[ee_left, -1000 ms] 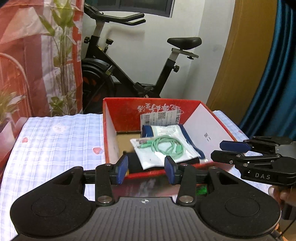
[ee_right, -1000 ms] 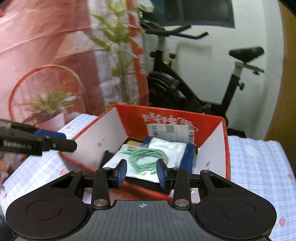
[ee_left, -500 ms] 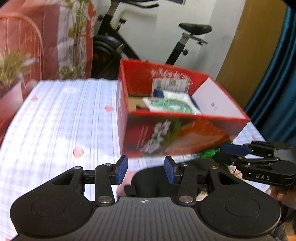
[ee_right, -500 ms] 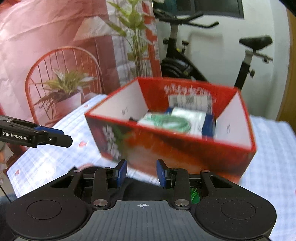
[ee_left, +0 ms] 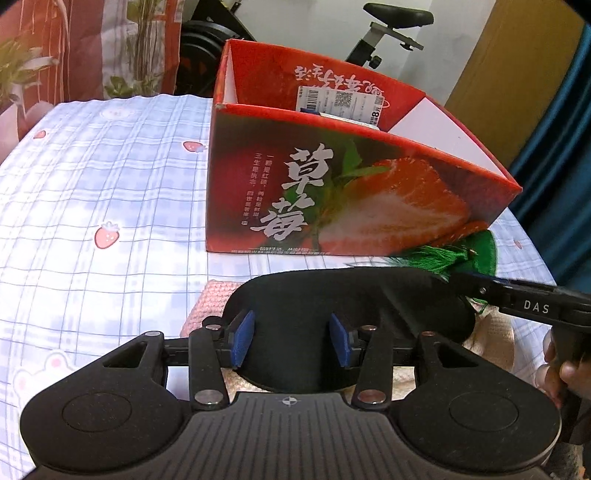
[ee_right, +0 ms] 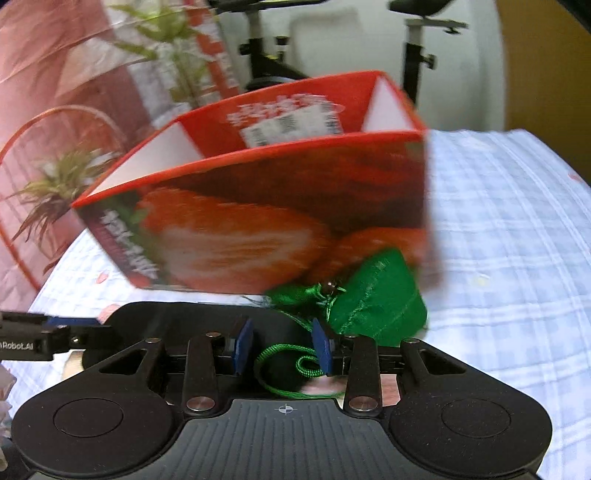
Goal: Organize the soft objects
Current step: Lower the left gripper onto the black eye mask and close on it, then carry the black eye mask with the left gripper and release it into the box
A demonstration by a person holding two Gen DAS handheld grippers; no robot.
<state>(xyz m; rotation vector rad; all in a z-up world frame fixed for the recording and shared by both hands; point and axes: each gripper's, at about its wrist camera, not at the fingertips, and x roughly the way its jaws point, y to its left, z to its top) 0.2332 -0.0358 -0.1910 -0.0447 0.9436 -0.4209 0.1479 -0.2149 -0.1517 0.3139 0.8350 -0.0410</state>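
Hovering over the black padded eye mask (ee_left: 332, 295) that lies on the checked strawberry-print bench cloth (ee_left: 92, 192) just before the red strawberry-printed cardboard box (ee_left: 351, 192), my left gripper (ee_left: 291, 341) has jaws easing apart, pinching nothing. My right gripper (ee_right: 282, 349) holds its jaws partly spread above a green cord (ee_right: 284, 356), gripping nothing. Beside it, a green satin drawstring pouch (ee_right: 376, 310) rests against the box.

We see a white wall (ee_left: 314, 22) behind a black exercise bike (ee_left: 391, 22), a red plant-printed curtain (ee_left: 92, 44) at left, and a teal curtain (ee_left: 554, 147) beside a wooden panel (ee_left: 509, 66).
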